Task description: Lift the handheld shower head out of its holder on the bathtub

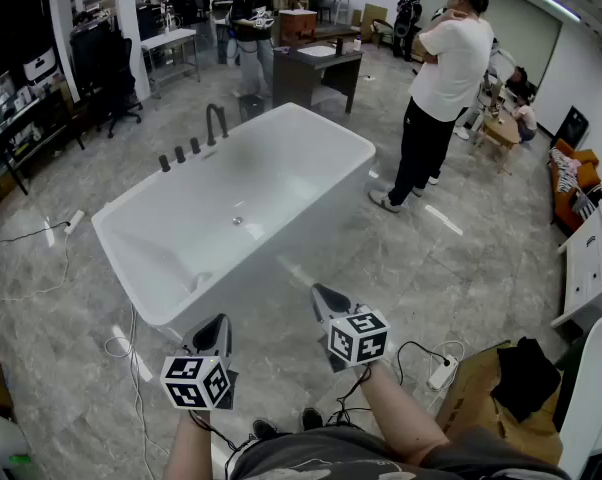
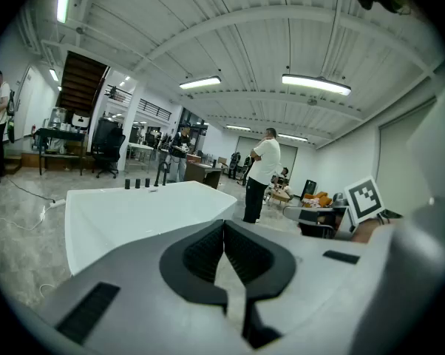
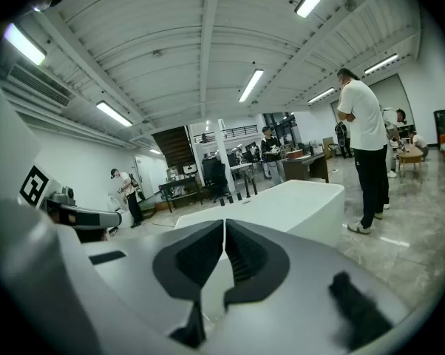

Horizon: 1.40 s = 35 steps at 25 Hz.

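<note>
A white freestanding bathtub (image 1: 311,143) stands on the grey floor ahead of me. On its far left rim are a tall dark spout (image 1: 216,123) and three short dark fittings (image 1: 179,155); which one is the shower head I cannot tell at this distance. Both grippers hover short of the tub's near end, apart from it. My left gripper (image 1: 216,326) is shut with nothing between its jaws, and so is my right gripper (image 1: 321,294). In the left gripper view the shut left gripper (image 2: 224,226) points at the tub (image 2: 134,209). In the right gripper view the shut right gripper (image 3: 224,226) faces the tub (image 3: 296,198).
A person in a white shirt (image 1: 443,78) stands right of the tub. Another person (image 1: 251,23) stands behind it near a dark desk (image 1: 316,68). Cables and a power strip (image 1: 441,373) lie by my feet, beside a cardboard box (image 1: 481,403). A white cabinet (image 1: 586,268) stands at far right.
</note>
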{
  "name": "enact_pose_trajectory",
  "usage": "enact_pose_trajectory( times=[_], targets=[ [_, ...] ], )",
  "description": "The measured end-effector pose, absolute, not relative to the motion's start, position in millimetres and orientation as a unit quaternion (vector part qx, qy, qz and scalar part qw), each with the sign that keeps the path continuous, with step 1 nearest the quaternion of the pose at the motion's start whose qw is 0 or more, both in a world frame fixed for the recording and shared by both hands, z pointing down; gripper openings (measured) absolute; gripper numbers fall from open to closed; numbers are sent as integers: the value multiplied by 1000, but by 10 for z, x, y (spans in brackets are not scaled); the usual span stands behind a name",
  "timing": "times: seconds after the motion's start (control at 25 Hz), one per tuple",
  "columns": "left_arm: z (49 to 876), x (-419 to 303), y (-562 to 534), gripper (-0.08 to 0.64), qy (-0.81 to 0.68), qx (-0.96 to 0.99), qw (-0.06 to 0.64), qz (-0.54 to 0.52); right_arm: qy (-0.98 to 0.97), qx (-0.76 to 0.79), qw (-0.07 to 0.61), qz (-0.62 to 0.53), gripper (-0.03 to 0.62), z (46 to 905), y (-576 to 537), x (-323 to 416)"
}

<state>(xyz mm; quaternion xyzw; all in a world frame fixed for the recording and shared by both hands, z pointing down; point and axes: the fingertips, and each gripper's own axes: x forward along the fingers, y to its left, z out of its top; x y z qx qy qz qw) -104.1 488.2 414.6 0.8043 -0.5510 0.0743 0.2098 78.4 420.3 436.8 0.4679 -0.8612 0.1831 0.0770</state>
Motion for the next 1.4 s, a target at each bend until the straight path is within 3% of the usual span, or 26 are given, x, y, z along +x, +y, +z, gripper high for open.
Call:
enact_pose_trajectory(
  times=[0.52, 1.4],
  targets=[
    [4147, -900, 5044, 15, -550, 804, 209, 82, -868, 452, 73, 191, 29, 4398, 4356, 772],
    [4180, 47, 4796, 15, -545, 806, 219, 77, -878, 444, 62, 167, 31, 4460, 4325, 1646]
  ],
)
